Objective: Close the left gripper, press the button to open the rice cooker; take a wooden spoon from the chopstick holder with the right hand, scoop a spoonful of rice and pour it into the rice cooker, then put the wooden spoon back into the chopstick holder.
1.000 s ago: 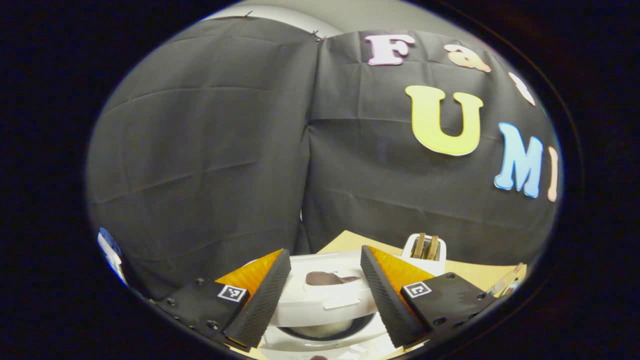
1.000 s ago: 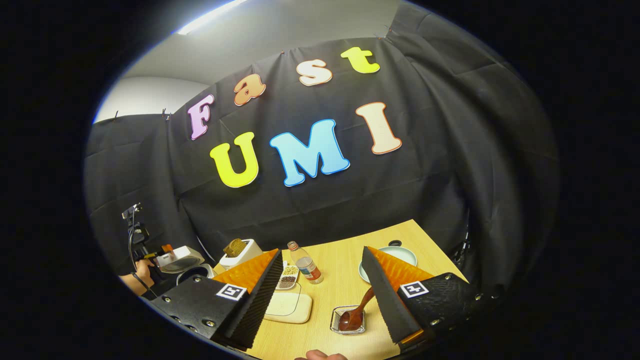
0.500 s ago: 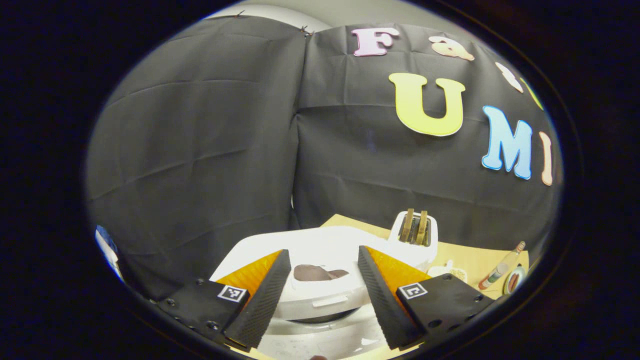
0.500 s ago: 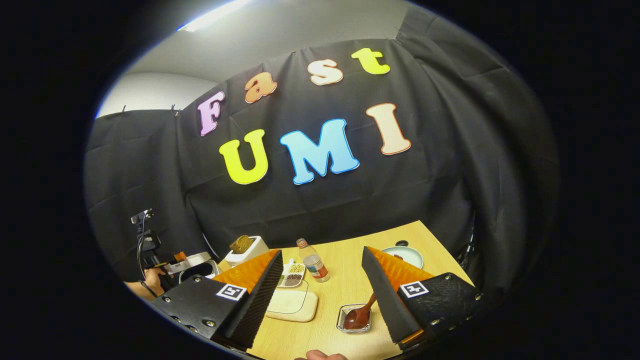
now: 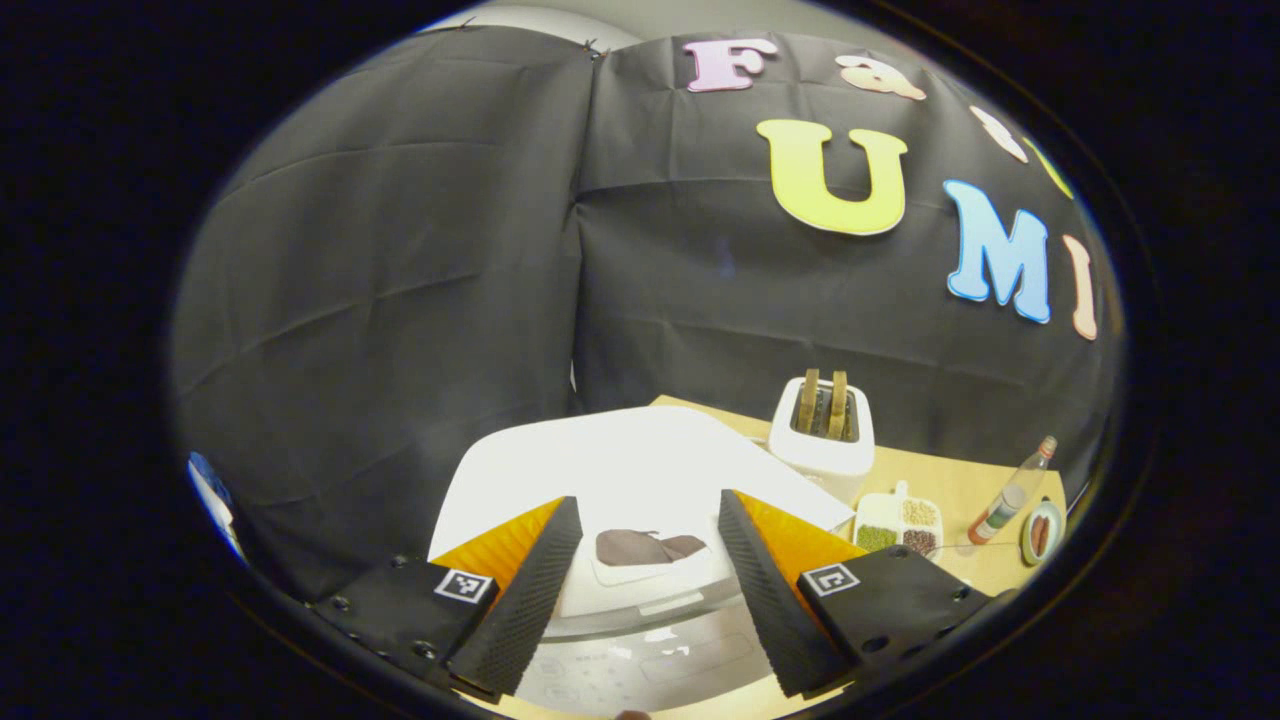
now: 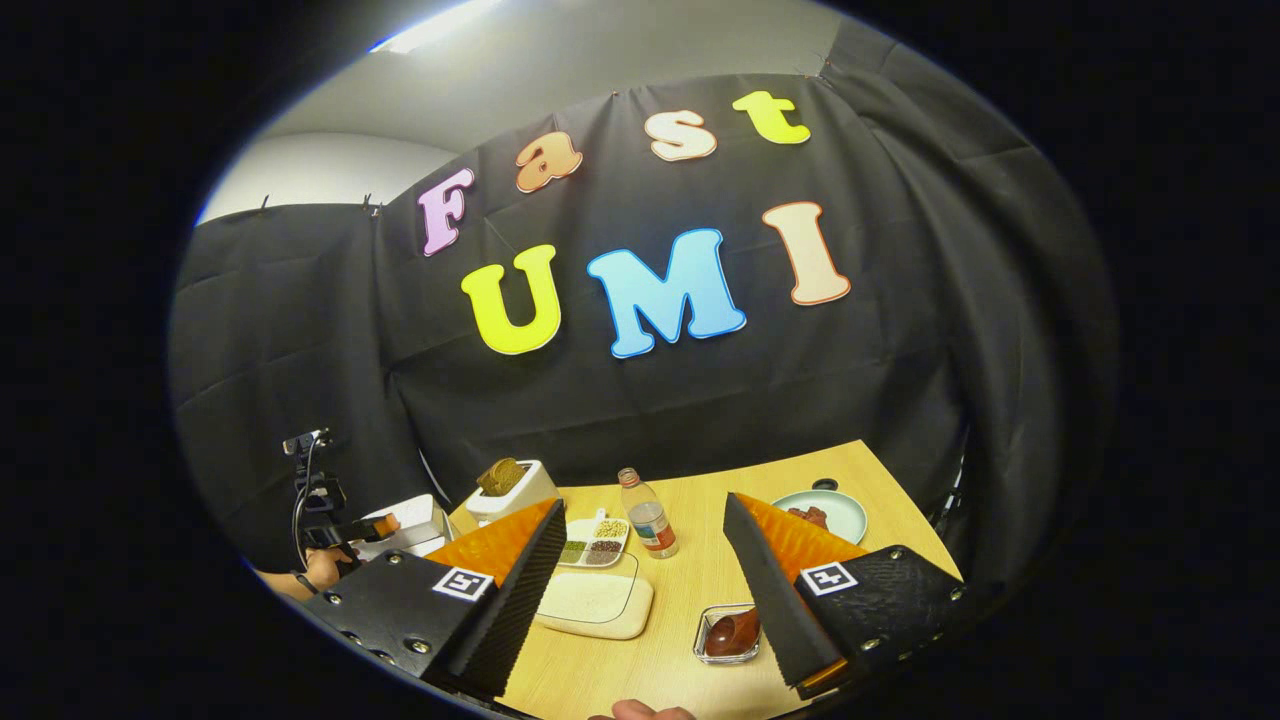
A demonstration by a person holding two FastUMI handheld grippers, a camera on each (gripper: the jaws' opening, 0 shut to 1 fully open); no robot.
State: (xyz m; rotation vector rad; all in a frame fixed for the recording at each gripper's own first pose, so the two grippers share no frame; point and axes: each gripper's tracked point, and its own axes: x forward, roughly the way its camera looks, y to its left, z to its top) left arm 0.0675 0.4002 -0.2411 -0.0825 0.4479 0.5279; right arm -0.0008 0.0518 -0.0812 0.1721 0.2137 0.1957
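Observation:
The white rice cooker (image 5: 640,465) lies just beyond my left gripper (image 5: 648,502), lid down, with a brown patch (image 5: 645,547) on the lid front and a control panel below. That gripper is open, its fingers standing to either side of the patch without touching it. In the right gripper view the cooker (image 6: 412,520) is at the far left, with the left gripper (image 6: 345,527) and a hand (image 6: 322,570) beside it. The wooden spoon (image 6: 733,632) rests bowl-down in a small glass holder (image 6: 705,652). My right gripper (image 6: 643,502) hangs open above the table, holding nothing.
A cream tray of rice (image 6: 595,605) sits left of the holder. Behind it are a compartment dish of grains (image 6: 600,545), a small bottle (image 6: 650,525), a toaster (image 6: 510,487) and a green plate (image 6: 835,515). The wooden table (image 6: 700,570) ends at the black cloth.
The cooker lid was ajar with the pot showing and is now down. The right gripper has drawn away from the spoon, whose handle is now hidden behind its right finger.

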